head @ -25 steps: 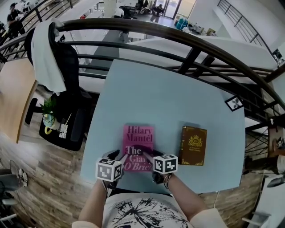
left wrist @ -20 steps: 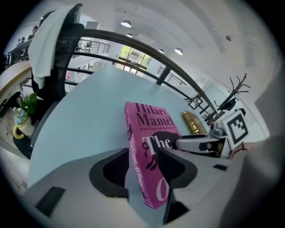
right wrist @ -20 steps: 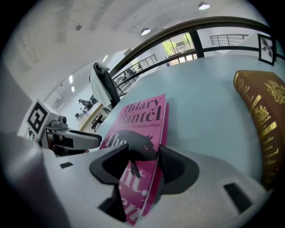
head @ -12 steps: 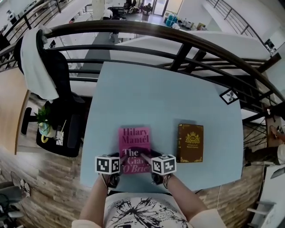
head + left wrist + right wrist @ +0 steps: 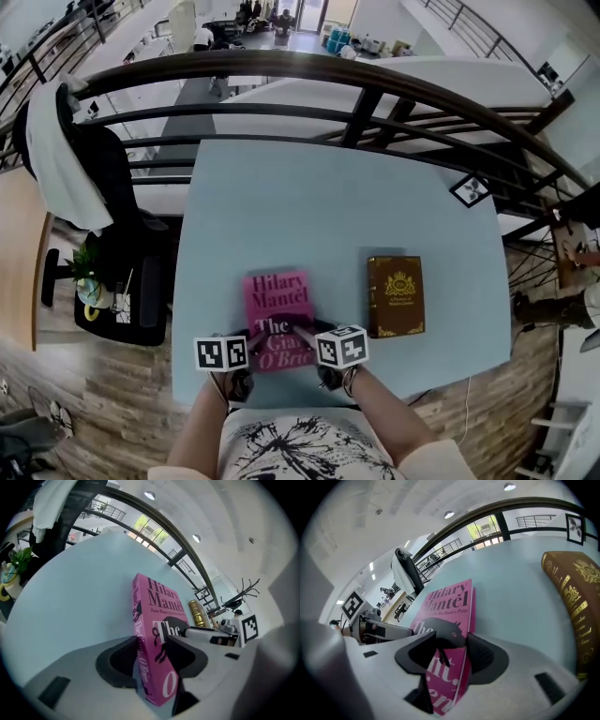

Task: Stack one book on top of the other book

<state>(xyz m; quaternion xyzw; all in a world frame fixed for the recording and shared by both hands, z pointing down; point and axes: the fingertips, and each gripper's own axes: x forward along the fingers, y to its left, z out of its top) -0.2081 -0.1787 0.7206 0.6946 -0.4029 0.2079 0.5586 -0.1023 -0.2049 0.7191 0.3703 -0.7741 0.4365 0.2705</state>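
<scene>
A pink paperback [image 5: 278, 305] lies flat near the front of the light blue table [image 5: 328, 206]. A brown hardback with gold print [image 5: 396, 295] lies to its right, apart from it. My left gripper [image 5: 244, 336] is at the pink book's near left corner. In the left gripper view it [image 5: 152, 639] stands open astride the spine of the pink book [image 5: 161, 616]. My right gripper [image 5: 306, 330] is at the near right corner. Its jaws [image 5: 451, 635] are closing, with the page edge of the pink book [image 5: 447, 604] between them and no clear press. The brown book [image 5: 574, 602] lies to the right.
A small black-and-white marker card [image 5: 469, 190] lies at the table's far right corner. A dark curved railing [image 5: 375, 80] runs behind the table. A black chair draped with a white cloth [image 5: 66, 159] and a potted plant [image 5: 89, 281] stand to the left.
My left gripper has sunk and rolled level beside the pink book's spine, and its jaws have widened. The right gripper has stayed put. Neither book has moved.
</scene>
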